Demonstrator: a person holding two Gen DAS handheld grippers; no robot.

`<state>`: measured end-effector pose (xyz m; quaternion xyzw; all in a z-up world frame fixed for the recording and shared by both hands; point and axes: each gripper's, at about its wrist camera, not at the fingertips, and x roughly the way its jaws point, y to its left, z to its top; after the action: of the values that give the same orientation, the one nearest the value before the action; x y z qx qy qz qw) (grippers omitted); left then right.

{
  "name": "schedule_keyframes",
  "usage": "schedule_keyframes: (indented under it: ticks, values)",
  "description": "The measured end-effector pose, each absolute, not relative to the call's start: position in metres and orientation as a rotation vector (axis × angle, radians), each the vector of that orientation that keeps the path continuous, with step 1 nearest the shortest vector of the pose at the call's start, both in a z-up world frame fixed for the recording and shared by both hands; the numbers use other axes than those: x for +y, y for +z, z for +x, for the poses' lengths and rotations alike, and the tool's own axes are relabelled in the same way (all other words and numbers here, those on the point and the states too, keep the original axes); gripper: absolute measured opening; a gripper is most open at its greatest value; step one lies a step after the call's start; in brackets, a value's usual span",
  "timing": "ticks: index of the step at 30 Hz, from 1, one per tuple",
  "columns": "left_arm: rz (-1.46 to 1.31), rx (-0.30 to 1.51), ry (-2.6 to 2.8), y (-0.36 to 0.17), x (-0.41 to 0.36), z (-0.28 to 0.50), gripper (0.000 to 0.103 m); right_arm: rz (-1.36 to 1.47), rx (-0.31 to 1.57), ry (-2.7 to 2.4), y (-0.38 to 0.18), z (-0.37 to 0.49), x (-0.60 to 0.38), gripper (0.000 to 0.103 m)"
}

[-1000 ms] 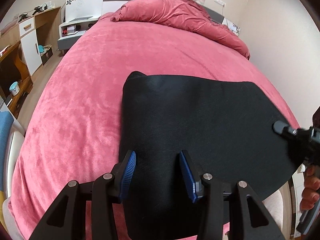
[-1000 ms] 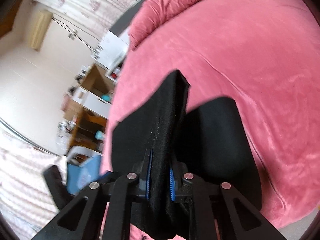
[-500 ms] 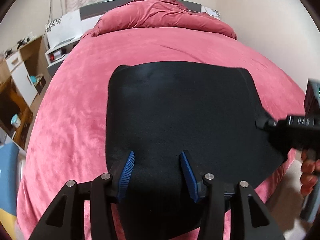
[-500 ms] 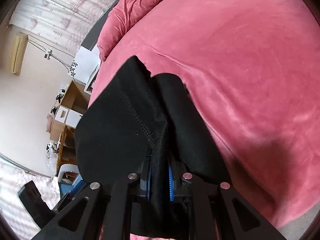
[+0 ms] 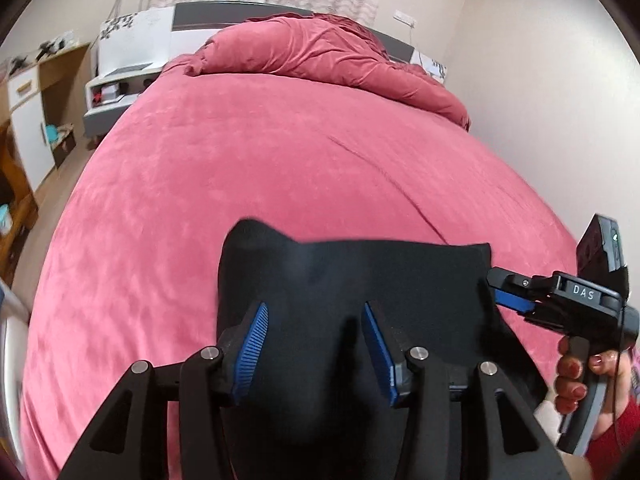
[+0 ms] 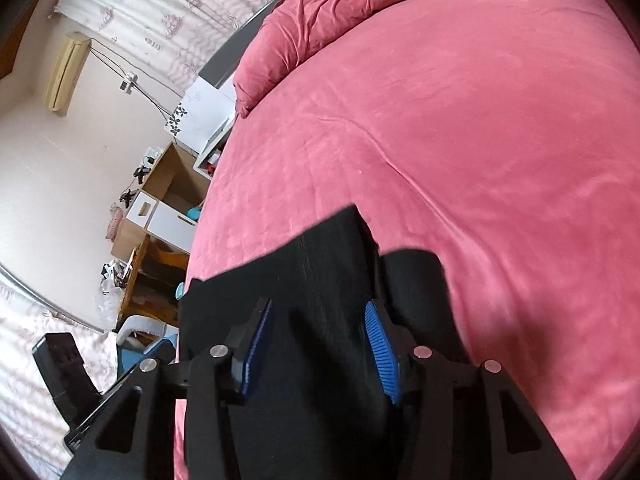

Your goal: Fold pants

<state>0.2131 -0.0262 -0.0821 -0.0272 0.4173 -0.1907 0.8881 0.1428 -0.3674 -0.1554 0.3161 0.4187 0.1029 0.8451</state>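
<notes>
The black pants (image 5: 360,280) lie folded on the pink bed near its front edge. My left gripper (image 5: 316,344) is open, its blue pads apart over the near part of the pants. My right gripper (image 6: 320,340) is open too, its blue pads wide apart above the black cloth (image 6: 328,264). In the left wrist view the right gripper (image 5: 500,288) sits at the right edge of the pants, held by a hand.
The pink bed cover (image 5: 280,160) stretches far ahead, with a bunched pink duvet (image 5: 320,60) at the headboard. A white nightstand (image 5: 120,84) and wooden desks (image 6: 160,208) stand left of the bed. A wall is on the right.
My right gripper has opened and let go of the pants. The pants now lie lower and nearer the bed's front edge. The left gripper stayed open.
</notes>
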Motion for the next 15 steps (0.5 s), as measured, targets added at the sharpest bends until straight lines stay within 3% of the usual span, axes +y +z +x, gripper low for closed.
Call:
schedule_keyframes:
  ticks: [1,9,14,15]
  values:
    - [-0.025,0.874,-0.38,-0.086,-0.03,0.223,0.049,0.639,0.89,0.21,-0.156,0.15,-0.363,0.013]
    - [-0.006,0.885,-0.318,-0.098,-0.039,0.259,0.049,0.537,0.819,0.061,-0.135,0.129,-0.365,0.01]
    - [0.009,0.991,-0.266,-0.133,-0.046,0.28,0.061,0.549,0.849,-0.008,-0.164,0.128,-0.375,0.01]
    - [0.008,0.991,-0.26,-0.136,-0.046,0.281,0.067,0.546,0.848,-0.013,-0.165,0.129,-0.376,0.01]
